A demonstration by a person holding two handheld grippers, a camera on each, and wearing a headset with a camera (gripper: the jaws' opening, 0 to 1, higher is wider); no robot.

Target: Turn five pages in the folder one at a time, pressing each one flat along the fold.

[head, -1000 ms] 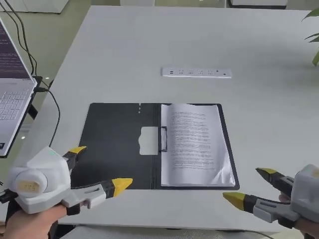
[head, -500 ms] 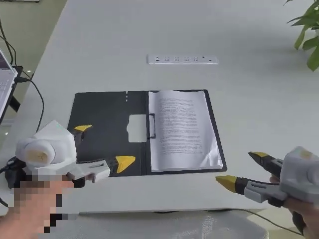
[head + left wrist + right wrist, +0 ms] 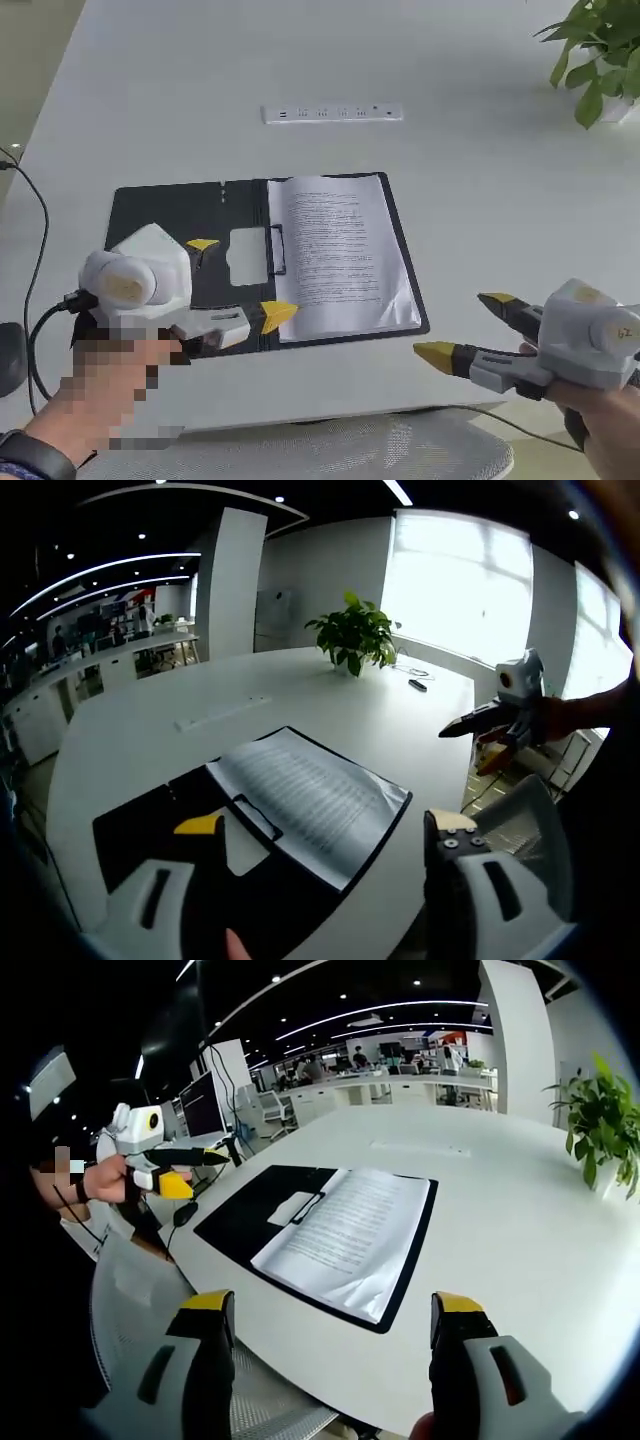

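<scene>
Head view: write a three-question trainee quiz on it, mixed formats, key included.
1. True or false: the black folder lies open on the white table.
2. Seen from the head view, the stack of printed paper sheets sits on which part of the folder? A. the left half B. the right half C. off it, on the table
3. Fill in: the jaws of the left gripper and of the right gripper both stand ____.

Key: 1 true; 2 B; 3 open.
</scene>
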